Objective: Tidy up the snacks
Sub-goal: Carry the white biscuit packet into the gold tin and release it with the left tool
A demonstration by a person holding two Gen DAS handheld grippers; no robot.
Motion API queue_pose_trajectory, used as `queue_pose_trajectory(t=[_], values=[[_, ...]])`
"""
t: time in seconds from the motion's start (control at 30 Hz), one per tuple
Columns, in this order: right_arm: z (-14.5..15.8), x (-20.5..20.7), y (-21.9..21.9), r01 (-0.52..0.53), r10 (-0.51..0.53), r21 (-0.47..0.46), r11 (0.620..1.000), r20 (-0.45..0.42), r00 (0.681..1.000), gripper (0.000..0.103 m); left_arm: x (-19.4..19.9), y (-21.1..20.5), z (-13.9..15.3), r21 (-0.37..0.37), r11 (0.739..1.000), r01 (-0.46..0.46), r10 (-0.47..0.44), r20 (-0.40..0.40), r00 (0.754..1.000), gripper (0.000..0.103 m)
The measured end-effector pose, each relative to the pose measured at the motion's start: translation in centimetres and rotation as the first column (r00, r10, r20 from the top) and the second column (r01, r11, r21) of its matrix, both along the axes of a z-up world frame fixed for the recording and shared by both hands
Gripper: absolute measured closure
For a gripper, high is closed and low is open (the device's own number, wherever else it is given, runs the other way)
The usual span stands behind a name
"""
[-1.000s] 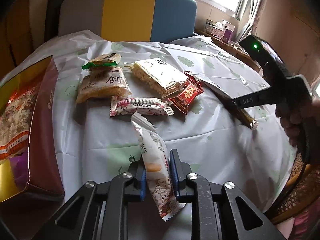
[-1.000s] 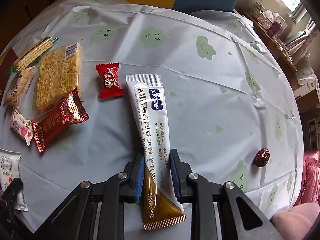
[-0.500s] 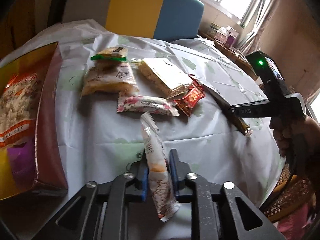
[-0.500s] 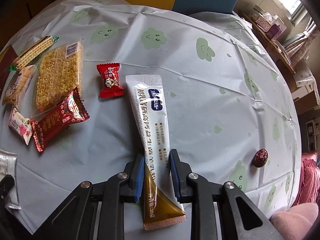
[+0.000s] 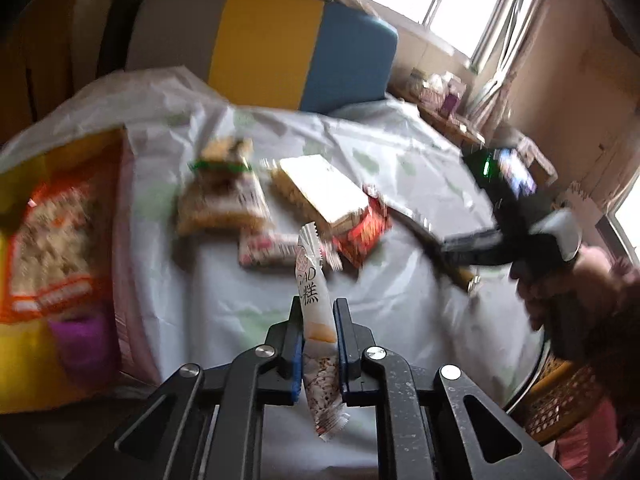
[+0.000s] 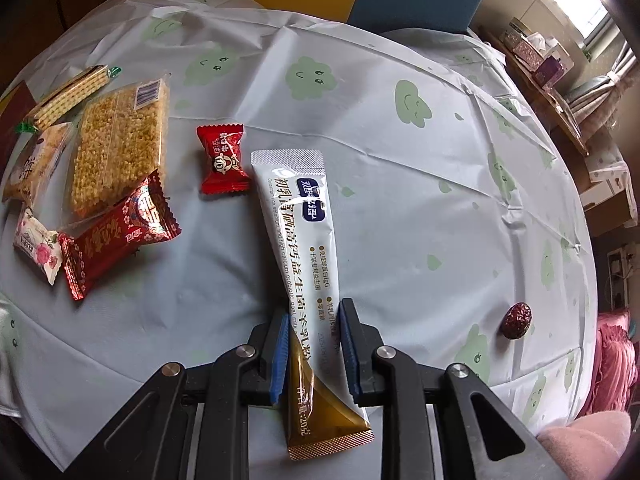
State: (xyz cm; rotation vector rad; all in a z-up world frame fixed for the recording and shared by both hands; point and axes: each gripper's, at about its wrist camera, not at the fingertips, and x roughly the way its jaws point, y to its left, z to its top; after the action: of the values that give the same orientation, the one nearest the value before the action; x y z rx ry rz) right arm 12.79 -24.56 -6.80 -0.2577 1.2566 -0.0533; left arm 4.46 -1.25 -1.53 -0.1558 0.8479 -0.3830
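My left gripper [image 5: 316,314] is shut on a white rice-cake packet [image 5: 314,308] and holds it upright above the table's near edge. My right gripper [image 6: 314,320] is shut on a long white and gold milk-powder sachet [image 6: 304,236], whose far end lies on the tablecloth. The right gripper also shows in the left wrist view [image 5: 448,246]. A cluster of snacks lies at the left: a rice-crisp block [image 6: 118,146], a red packet [image 6: 116,236], a red candy [image 6: 222,158], a pink-flowered packet [image 6: 36,244], a wafer bar [image 6: 72,94].
A large yellow and red snack bag [image 5: 52,256] lies at the table's left edge. A red date [image 6: 517,319] sits alone at the right. A grey, yellow and blue seat back [image 5: 260,44] stands behind the table. A wicker chair [image 5: 560,400] is at the lower right.
My left gripper has lifted and swung with the rice-cake packet, so its view is blurred and the snack bag looms closer. My right gripper and its sachet have barely moved.
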Motion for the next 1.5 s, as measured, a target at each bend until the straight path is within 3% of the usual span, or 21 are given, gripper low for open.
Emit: queue_pose_trajectory(t=[0.23, 0.37, 0.47, 0.57, 0.7, 0.83, 1.0, 1.1, 1.5], values=[[0.1, -0.6, 0.6, -0.017, 0.017, -0.026, 1.0, 0.011, 1.0, 0.08, 1.3, 5.2, 4.0, 0.009, 0.986, -0.165, 0.164, 0.075, 0.984, 0.09], [0.1, -0.8, 0.8, -0.022, 0.023, -0.037, 0.999, 0.016, 1.0, 0.079, 3.3, 9.9, 4.5, 0.005, 0.957, -0.291, 0.29, 0.053, 0.956, 0.09], [0.1, -0.9, 0.9, -0.021, 0.021, -0.036, 0.999, 0.016, 1.0, 0.079, 4.2, 12.8, 3.5, -0.008, 0.939, -0.345, 0.344, -0.01, 0.939, 0.09], [0.2, -1.0, 0.9, -0.024, 0.025, -0.039, 0.999, 0.016, 1.0, 0.079, 3.9, 13.9, 2.2, -0.003, 0.931, -0.365, 0.365, -0.04, 0.93, 0.085], [0.2, -1.0, 0.9, -0.025, 0.026, -0.039, 0.999, 0.015, 1.0, 0.079, 2.8, 14.0, 0.4, 0.01, 0.926, -0.378, 0.378, -0.066, 0.924, 0.068], [0.1, -0.9, 0.9, -0.028, 0.029, -0.043, 0.999, 0.017, 0.999, 0.079, 2.3, 14.1, -0.4, 0.035, 0.917, -0.397, 0.399, -0.076, 0.914, 0.067], [0.1, -0.9, 1.0, -0.035, 0.036, -0.052, 0.998, 0.019, 0.999, 0.079, 1.3, 13.5, 0.3, 0.106, 0.902, -0.419, 0.423, -0.015, 0.906, 0.067], [0.1, -1.0, 1.0, -0.039, 0.04, -0.056, 0.998, 0.021, 0.999, 0.08, 0.8, 12.9, 1.1, 0.141, 0.896, -0.42, 0.421, 0.024, 0.907, 0.061], [0.2, -1.2, 1.1, -0.045, 0.047, -0.063, 0.997, 0.027, 0.999, 0.08, -1.2, 10.2, 2.9, 0.187, 0.905, -0.383, 0.373, 0.087, 0.924, 0.056]])
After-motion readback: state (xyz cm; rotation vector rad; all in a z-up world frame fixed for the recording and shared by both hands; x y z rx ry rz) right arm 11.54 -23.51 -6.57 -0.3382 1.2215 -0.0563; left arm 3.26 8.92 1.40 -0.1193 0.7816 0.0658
